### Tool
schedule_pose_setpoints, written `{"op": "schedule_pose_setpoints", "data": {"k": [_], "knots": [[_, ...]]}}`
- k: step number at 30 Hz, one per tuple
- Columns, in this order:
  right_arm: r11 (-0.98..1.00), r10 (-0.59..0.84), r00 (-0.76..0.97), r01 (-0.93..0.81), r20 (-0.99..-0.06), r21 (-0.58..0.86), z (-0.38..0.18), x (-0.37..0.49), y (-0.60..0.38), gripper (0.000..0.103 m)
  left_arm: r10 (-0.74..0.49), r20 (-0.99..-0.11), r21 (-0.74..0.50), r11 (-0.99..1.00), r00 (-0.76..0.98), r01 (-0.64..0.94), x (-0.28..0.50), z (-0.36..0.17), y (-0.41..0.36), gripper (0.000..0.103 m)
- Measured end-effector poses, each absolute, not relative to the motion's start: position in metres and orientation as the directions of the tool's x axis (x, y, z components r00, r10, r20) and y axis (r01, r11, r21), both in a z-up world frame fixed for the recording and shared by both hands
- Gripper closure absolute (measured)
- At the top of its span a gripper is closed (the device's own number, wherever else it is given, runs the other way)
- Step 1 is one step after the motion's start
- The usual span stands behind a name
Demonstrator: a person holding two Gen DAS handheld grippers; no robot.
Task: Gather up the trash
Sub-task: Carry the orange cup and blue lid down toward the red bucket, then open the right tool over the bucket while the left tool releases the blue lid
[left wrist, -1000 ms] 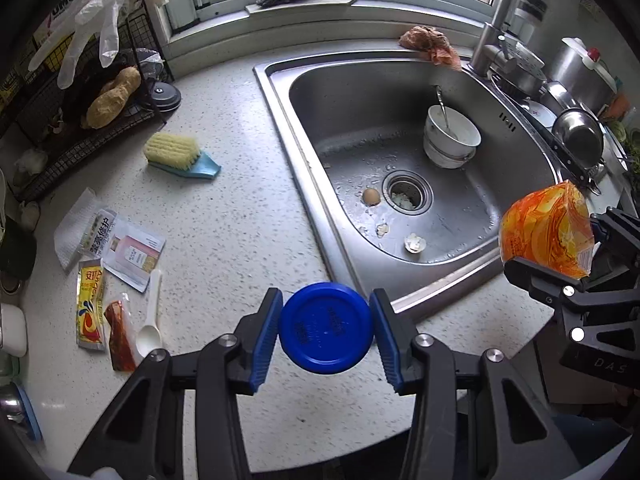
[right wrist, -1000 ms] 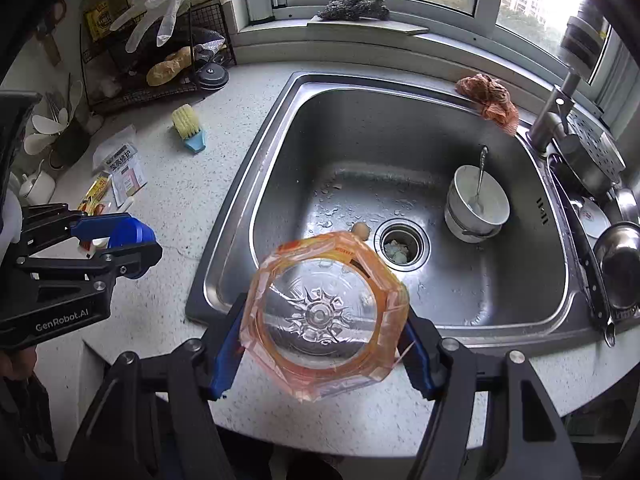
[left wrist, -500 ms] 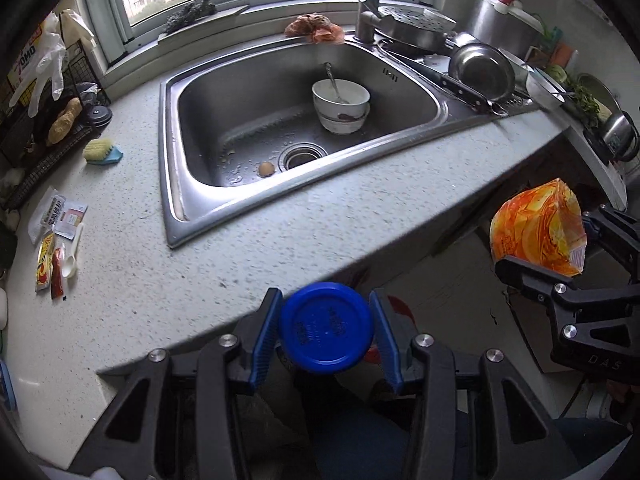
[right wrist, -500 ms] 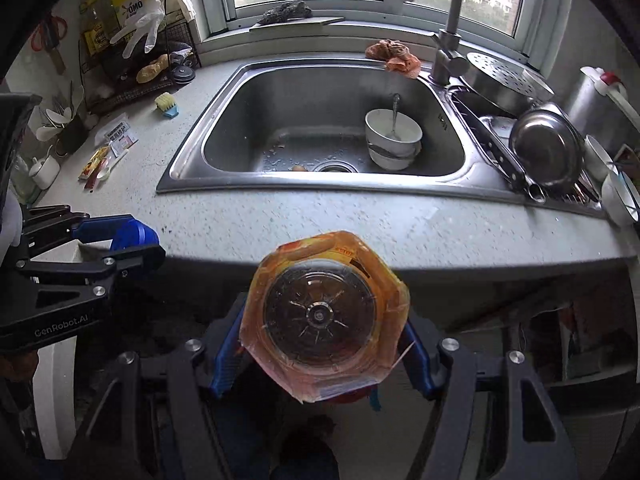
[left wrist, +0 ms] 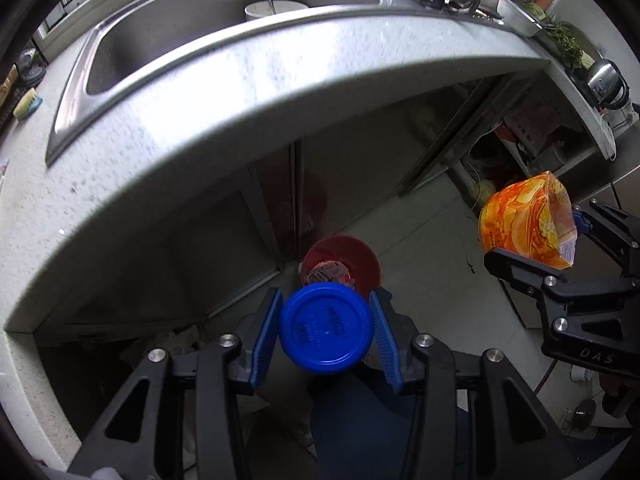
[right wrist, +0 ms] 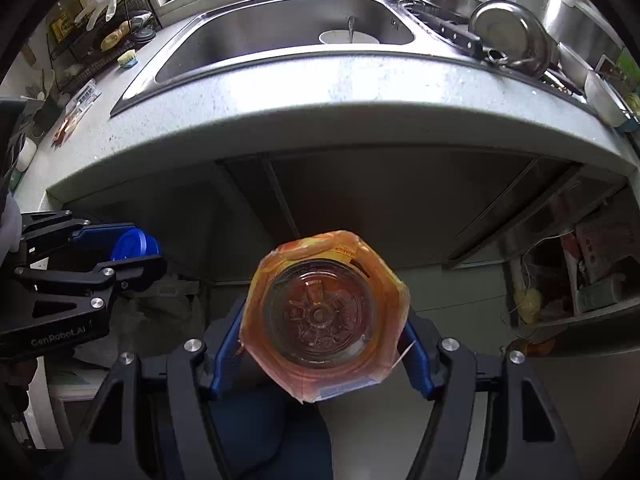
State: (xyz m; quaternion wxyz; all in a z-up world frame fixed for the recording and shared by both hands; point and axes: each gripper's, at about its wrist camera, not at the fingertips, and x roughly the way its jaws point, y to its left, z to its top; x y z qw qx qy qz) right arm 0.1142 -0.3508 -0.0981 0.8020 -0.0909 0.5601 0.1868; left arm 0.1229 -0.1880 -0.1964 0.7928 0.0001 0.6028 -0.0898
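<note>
- Left gripper (left wrist: 326, 334) is clamped on a blue lid (left wrist: 325, 327), its blue pads pressed against the lid's two sides.
- Directly beyond the lid, on the floor, stands a red bin (left wrist: 347, 258) with some wrapper trash inside.
- Right gripper (right wrist: 320, 334) grasps an orange-labelled plastic bottle (right wrist: 323, 314), its clear base facing the camera.
- Both grippers hang below the edge of the speckled countertop (right wrist: 360, 92), in front of the dark cabinet doors (left wrist: 192, 248).
- Up on the counter, the steel sink (right wrist: 280, 26) holds a white bowl (right wrist: 348, 37) with a spoon.
</note>
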Motion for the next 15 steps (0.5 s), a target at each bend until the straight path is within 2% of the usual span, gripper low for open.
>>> {"op": "schedule_pose_setpoints", "data": {"k": [15], "knots": [[0.909, 0.192, 0.156, -0.400, -0.969, 0.116, -0.322, 0.142, -0.341, 0.038, -0.101, -0.978, -0.083, 0.991, 0.185, 0.103, 0.147, -0.411, -0.180, 0.060]]}}
